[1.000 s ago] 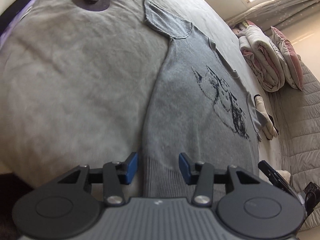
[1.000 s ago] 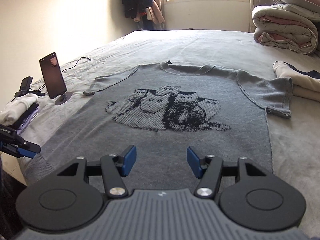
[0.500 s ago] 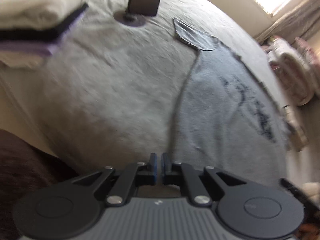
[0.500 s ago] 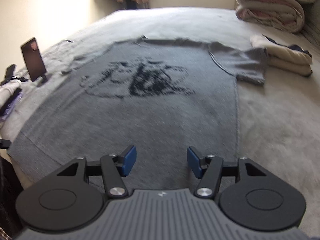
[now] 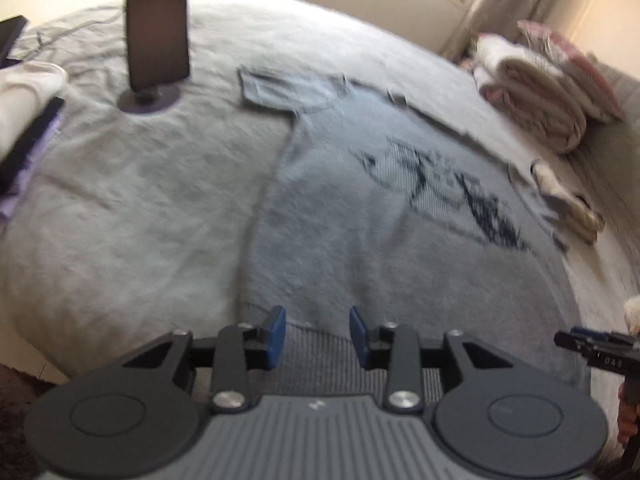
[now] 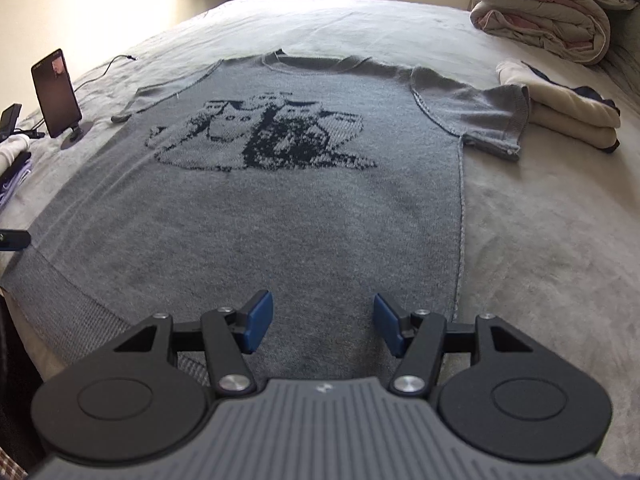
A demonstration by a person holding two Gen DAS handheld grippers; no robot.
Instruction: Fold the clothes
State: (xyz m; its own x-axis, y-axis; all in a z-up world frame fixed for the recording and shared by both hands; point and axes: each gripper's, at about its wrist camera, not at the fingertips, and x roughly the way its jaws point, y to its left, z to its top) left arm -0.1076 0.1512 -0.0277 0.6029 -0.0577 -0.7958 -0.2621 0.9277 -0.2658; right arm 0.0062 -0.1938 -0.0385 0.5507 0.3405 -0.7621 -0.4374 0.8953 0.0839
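A grey knit short-sleeved sweater (image 6: 280,216) with a dark cat picture lies flat, face up, on the grey bed (image 6: 540,240). It also shows in the left wrist view (image 5: 380,232). My left gripper (image 5: 317,336) is open and empty over the ribbed hem near the sweater's left bottom corner. My right gripper (image 6: 323,322) is open and empty over the hem toward the sweater's right side. The right gripper's tip shows at the right edge of the left wrist view (image 5: 592,350).
A phone on a round stand (image 6: 58,94) with its cable stands left of the sweater. Folded clothes (image 5: 24,120) lie at the bed's left edge. A folded cream garment (image 6: 560,116) and a rolled duvet (image 6: 548,16) lie at the right.
My left gripper shut briefly half a second ago and has opened again, swinging back over the hem. My right gripper has moved forward and right along the hem, staying open.
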